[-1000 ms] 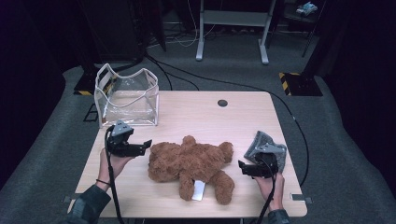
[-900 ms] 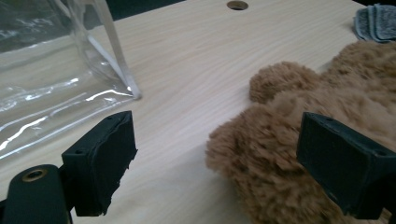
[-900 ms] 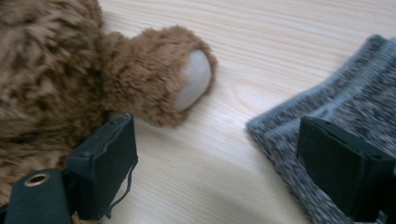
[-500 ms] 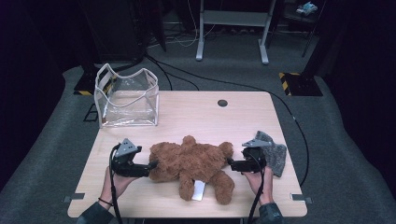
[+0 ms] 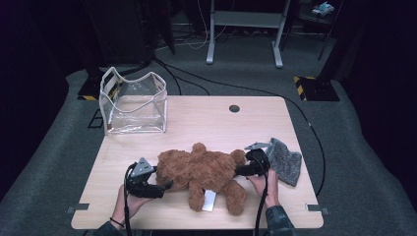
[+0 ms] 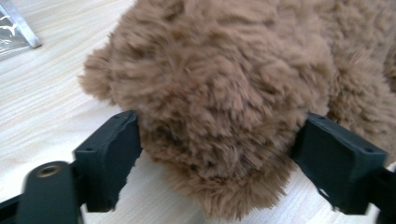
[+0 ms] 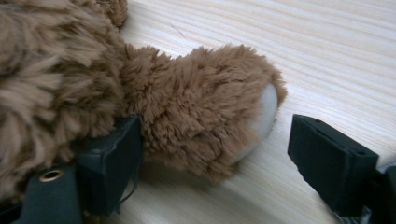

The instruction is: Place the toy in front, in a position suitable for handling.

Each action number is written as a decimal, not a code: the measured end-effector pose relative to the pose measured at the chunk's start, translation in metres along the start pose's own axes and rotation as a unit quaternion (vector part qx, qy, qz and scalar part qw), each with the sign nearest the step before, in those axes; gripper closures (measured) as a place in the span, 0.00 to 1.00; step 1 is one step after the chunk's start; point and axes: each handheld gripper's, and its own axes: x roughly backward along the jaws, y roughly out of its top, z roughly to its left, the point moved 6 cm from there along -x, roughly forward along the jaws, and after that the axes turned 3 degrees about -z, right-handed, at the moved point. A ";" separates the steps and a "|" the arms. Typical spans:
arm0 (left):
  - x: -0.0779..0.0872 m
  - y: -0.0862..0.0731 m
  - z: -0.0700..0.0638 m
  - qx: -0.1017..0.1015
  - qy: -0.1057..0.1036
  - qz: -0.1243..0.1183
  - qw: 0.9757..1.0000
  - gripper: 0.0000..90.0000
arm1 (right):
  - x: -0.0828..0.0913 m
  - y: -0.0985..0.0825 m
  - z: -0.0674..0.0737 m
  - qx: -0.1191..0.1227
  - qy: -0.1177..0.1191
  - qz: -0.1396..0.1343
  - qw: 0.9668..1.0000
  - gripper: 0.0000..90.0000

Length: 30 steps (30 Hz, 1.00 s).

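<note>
A brown teddy bear lies flat on the wooden table, with a white tag near its lower limbs. My left gripper is at the bear's left end. In the left gripper view the bear's head sits between the jaws, which have just been closing, and both pads touch the fur. My right gripper is at the bear's right end. Its jaws have also been closing around a limb with a pale sole. One pad touches fur and the other stands apart from it.
A clear plastic bag with white trim stands open at the table's back left. A grey cloth lies at the right edge, just beyond my right hand. A round cable hole sits at the back middle. Cables run across the floor behind.
Both grippers have moved inward from beside the bear to its two ends. The left one has also come down to the table. The bear has not shifted.
</note>
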 end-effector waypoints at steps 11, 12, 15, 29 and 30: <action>-0.005 -0.006 -0.002 -0.005 0.010 -0.027 1.000 0.32 | -0.009 -0.003 0.002 -0.002 0.014 -0.003 1.000 0.33; -0.005 -0.007 -0.002 -0.006 0.010 -0.028 1.000 0.34 | -0.009 -0.003 0.002 -0.007 0.015 -0.003 1.000 0.35; -0.007 -0.009 -0.002 0.001 0.011 -0.030 0.999 0.40 | -0.012 -0.004 0.002 -0.005 0.016 -0.009 1.000 0.45; -0.008 -0.011 -0.005 0.017 0.006 -0.073 0.997 0.75 | -0.006 -0.010 0.010 -0.008 0.004 -0.038 0.999 0.85; -0.006 -0.010 -0.005 0.017 0.003 -0.072 0.997 0.75 | -0.005 -0.009 0.010 -0.008 0.003 -0.040 0.999 0.85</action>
